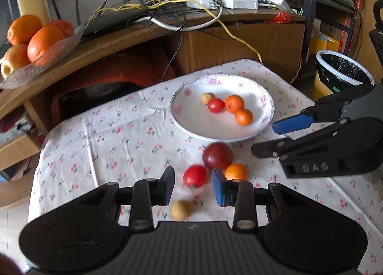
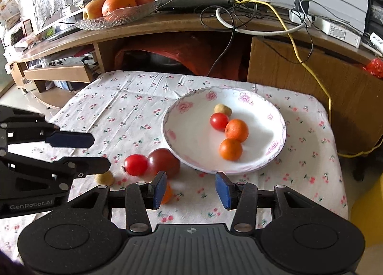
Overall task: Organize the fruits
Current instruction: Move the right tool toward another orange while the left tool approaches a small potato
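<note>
Plate (image 1: pixel 222 132), white with pink floral rim, on the cloth (image 1: pixel 100 140); it holds two oranges (image 1: pixel 234 103), a tomato (image 1: pixel 216 105) and a walnut (image 1: pixel 207 98). Just before the plate lie a dark red plum (image 1: pixel 217 155), red tomato (image 1: pixel 194 175), orange (image 1: pixel 236 171) and walnut (image 1: pixel 181 209). Left gripper (image 1: pixel 193 188) and right gripper (image 2: pixel 190 190) both gape, empty.

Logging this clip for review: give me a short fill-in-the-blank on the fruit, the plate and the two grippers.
1. The floral plate holds ____ pieces of produce.
2. The dark purple fruit lies on the tablecloth, just outside the plate's ____.
3. The red tomato on the cloth sits ahead of the left gripper, between its ____ fingers.
4. The right gripper holds ____.

Missing words: four; rim; open; nothing
</note>
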### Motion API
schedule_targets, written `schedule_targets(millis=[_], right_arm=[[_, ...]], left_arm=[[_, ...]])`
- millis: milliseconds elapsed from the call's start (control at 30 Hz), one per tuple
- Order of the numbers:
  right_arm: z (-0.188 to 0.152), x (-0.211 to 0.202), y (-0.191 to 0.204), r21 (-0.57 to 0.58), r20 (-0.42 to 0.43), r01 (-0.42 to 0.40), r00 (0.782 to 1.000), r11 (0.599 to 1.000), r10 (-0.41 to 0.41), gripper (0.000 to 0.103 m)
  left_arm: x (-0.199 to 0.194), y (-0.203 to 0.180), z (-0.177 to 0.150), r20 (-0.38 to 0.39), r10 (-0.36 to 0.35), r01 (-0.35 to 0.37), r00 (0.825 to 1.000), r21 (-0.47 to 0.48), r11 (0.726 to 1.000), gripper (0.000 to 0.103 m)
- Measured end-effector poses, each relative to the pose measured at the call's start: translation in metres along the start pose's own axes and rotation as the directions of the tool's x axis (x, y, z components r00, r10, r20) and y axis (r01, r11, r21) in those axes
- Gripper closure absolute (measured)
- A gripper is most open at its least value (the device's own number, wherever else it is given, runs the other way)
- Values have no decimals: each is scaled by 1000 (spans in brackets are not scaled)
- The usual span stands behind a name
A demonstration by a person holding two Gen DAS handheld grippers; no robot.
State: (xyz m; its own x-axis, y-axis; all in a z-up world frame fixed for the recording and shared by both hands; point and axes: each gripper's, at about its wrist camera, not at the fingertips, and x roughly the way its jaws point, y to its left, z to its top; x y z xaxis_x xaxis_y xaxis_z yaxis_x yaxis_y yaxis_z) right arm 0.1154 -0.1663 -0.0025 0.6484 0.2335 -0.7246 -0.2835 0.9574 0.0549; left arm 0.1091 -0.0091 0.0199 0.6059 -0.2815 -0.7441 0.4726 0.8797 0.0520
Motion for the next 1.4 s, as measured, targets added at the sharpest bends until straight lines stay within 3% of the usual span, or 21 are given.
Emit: schedule_targets(millis=[300, 800, 1300, 1400], right_arm=[[-13, -5, 15, 7, -32, -19, 999, 1000, 19, 59], [-7, 25, 17, -24, -82, -65, 995, 998, 63, 58], [-7, 43, 20, -51, -124, -80, 990, 995, 74, 59], [-9, 48, 21, -56, -145, -79, 987, 995, 70, 64]], left_arm=[[-6, 20, -26, -39, -10, 7, 999, -80, 997, 60], [28, 12, -32, -107, -53, 50, 993, -32, 998, 60], [47, 14, -30, -127, -22, 19, 992, -23, 1000, 60], [48, 12, -30, -126, -19, 17, 992, -17, 1000, 60]])
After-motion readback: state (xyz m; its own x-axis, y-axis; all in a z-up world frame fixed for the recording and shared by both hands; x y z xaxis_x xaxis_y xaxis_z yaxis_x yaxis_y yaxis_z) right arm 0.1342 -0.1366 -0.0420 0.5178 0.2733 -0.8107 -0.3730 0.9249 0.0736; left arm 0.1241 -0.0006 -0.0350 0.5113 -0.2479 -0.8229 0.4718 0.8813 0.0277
